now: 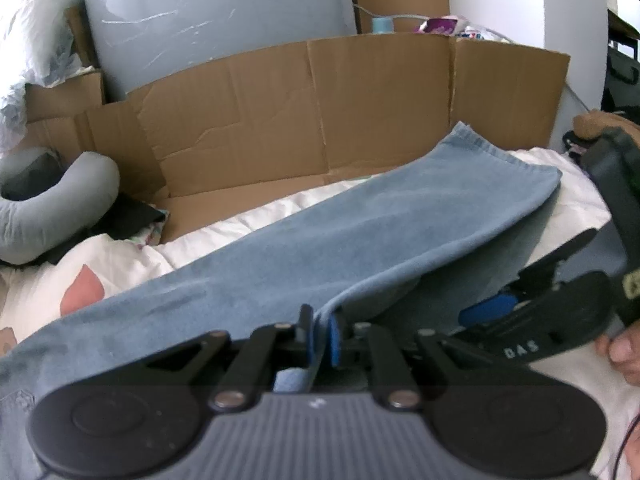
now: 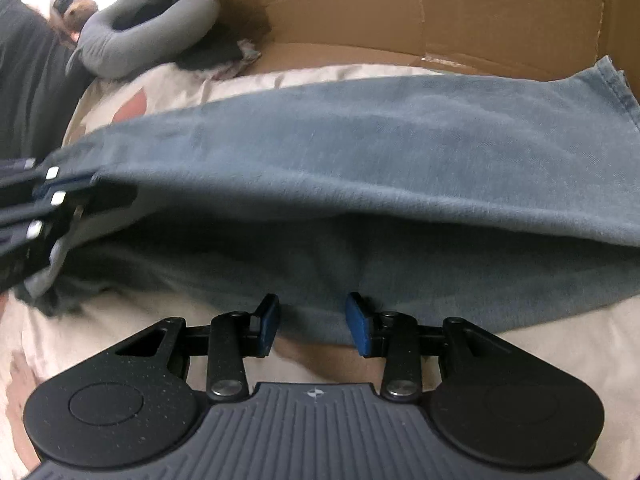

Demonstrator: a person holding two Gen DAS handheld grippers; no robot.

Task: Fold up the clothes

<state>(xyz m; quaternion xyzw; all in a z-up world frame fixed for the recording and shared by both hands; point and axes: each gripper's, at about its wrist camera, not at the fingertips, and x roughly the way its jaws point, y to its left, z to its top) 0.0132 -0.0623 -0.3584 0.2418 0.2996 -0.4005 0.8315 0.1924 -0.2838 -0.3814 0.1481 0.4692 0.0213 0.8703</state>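
Blue denim fills both our views: a pair of jeans point(image 1: 360, 216) lies stretched across a white duvet point(image 1: 224, 236), one leg running away from us toward the flattened cardboard point(image 1: 320, 120) propped at the far side, its hem point(image 1: 508, 152) lying on the duvet near the cardboard's foot.

Our left gripper point(image 1: 319, 338) has its two fingers drawn almost together, with only a fold of denim between the blue pads point(image 1: 333, 340). The upper layer of the jeans rises from that pinch in a ridge, lifted off the layer beneath it. From the right wrist view we see the same gripper point(image 2: 86, 184) side on at the left edge, the cloth's corner caught at its tip and the fabric pulled taut from there.

Our right gripper point(image 2: 313, 322) stands with its fingers well apart and holds nothing. Its blue pads point(image 2: 358, 324) sit at the near edge of the lower denim layer, one on either side of a strip of cloth; we cannot tell whether they touch it. In the left wrist view it point(image 1: 490, 310) appears at the right, just beside the lifted fold, with a hand point(image 1: 620, 354) around its handle.

A grey neck pillow point(image 2: 148, 28) rests well apart from the jeans, at the duvet's far left.
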